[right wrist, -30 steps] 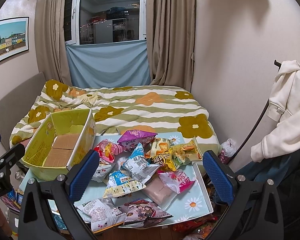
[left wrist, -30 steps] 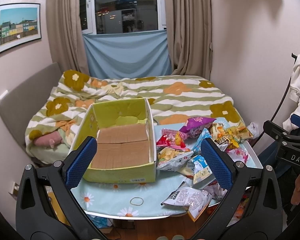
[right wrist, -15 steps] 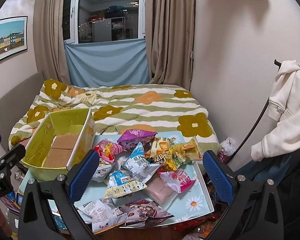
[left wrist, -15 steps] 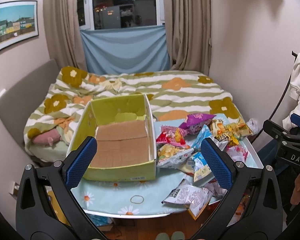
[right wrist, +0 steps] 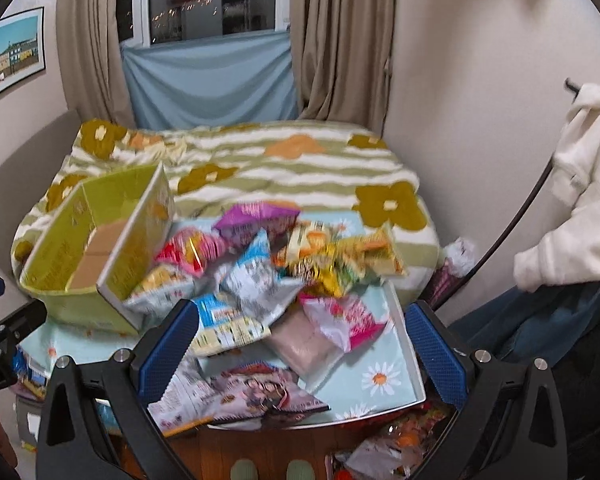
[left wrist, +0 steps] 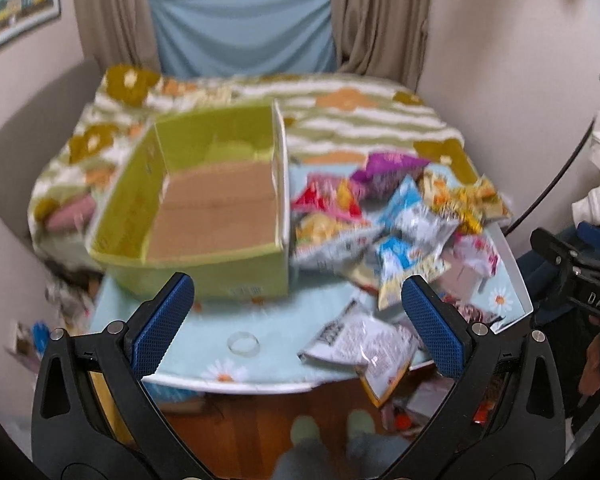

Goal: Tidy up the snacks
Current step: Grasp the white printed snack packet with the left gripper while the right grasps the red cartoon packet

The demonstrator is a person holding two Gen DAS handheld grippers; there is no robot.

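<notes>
The only legible lettering is "DAS", in pale capitals on the black plastic body of the right gripper (left wrist: pixel 592 304), seen at the right edge of the left wrist view, well to the right of the yellow-green cardboard box (left wrist: pixel 204 208). A small white printed label (left wrist: pixel 242 291) on the near wall of that box is too blurred to read. Print on the heap of crinkled foil snack packets (left wrist: pixel 400 224), just right of the box, is smeared and illegible in both views.
</notes>
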